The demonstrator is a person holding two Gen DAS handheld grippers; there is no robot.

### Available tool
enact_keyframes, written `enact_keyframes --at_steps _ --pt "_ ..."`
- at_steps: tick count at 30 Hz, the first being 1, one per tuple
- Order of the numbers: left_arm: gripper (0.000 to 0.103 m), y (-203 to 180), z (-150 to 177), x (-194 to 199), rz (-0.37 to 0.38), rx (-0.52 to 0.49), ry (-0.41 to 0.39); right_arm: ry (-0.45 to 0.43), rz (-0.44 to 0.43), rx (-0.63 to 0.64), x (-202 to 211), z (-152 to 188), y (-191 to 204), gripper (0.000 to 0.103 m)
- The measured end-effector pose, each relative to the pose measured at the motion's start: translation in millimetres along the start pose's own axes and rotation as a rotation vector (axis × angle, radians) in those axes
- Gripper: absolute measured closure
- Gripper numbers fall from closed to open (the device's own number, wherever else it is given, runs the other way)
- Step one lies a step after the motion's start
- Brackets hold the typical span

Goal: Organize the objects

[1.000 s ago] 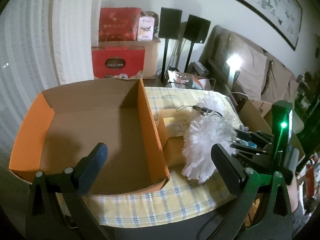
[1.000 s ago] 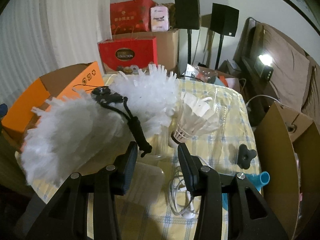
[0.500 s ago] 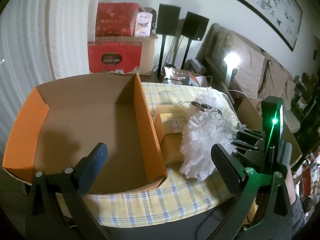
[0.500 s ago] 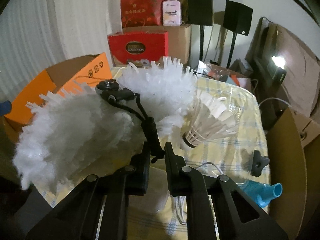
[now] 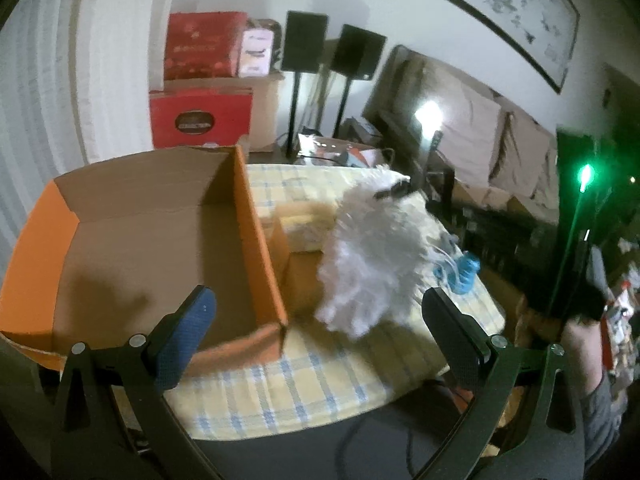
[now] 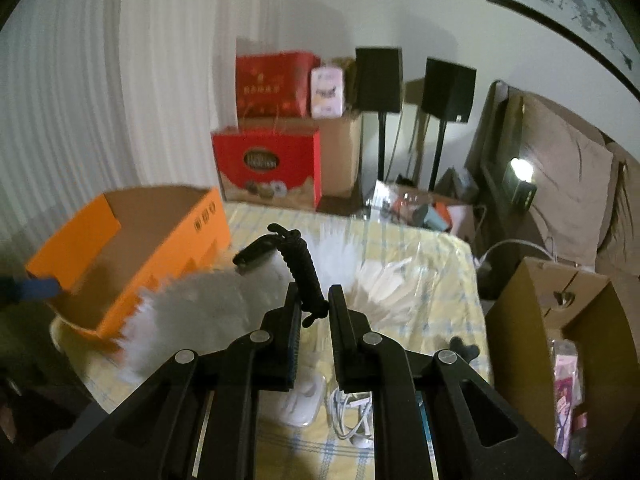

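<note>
Left gripper (image 5: 320, 316) spread wide; white duster (image 5: 372, 256) beside orange box (image 5: 256, 236)

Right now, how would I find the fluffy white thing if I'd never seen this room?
Find the table with the yellow checked cloth and the big orange box on it. Just right of that box hangs a fluffy white duster, with the right gripper's fingers shut on its black cord. Nothing else there is so big, white and shaggy.

A home living room: sofa (image 5: 480, 128), framed painting (image 5: 496, 4), speakers (image 6: 378, 80) on stands.
</note>
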State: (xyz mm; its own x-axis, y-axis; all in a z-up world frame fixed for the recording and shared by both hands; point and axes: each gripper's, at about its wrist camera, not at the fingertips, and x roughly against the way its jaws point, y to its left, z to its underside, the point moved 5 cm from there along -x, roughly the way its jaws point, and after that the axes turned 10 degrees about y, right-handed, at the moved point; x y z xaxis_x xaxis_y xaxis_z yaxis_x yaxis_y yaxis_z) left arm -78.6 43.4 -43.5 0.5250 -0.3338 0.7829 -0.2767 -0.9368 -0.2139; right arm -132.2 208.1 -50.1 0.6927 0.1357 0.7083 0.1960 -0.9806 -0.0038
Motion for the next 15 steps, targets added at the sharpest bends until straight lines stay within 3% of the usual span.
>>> enact_keyframes --at_steps 8,15 --pt "0.005 -31 24 -7 0.033 -0.08 0.046 -0.1 -0.001 -0.028 60 -16 -3 0.09" --pt "0.005 -56 36 -17 0.063 -0.122 0.069 -0.095 0.01 -0.063 96 -4 -14 0.09"
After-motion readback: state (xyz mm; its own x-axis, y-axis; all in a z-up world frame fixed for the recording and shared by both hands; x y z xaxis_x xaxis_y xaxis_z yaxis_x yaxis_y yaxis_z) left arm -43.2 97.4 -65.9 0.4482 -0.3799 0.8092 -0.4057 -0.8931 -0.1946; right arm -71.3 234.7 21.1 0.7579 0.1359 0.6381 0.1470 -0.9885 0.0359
